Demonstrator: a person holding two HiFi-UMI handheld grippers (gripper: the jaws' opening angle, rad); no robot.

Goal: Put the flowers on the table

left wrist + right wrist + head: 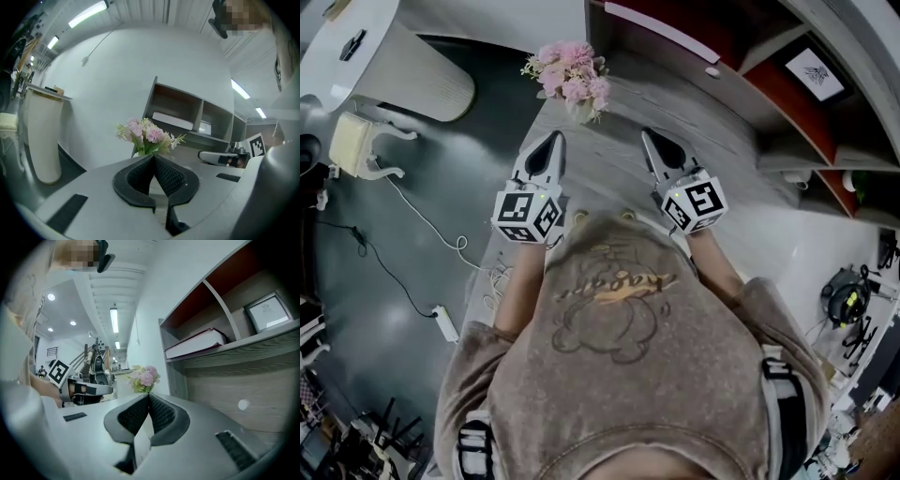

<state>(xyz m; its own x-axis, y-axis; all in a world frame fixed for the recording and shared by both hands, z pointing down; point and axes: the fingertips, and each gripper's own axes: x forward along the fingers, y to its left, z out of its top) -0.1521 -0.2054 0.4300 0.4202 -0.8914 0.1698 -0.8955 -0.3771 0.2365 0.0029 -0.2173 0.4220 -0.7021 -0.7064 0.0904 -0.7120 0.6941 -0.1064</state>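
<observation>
Flowers [572, 77] look placed already: upright at the far end of the bench [619, 183], well ahead of both claws. Left claw [554, 141] and right claw [648, 138] are each pressed together with nothing in them. So I'd say all that's left is backing off clean. Pull straight toward yourself, no sideways swing, since the bunch sits near the bench corner and looks tippy.

A wooden shelf unit [787, 108] with red-brown inner walls holds 1 flat book [194, 344] and 1 small framed picture [268, 310] in neighbouring compartments. On the grey floor [366, 281] lie a white power strip [445, 323] and a white cable [422, 220], near a ribbed white pedestal [417, 82].
</observation>
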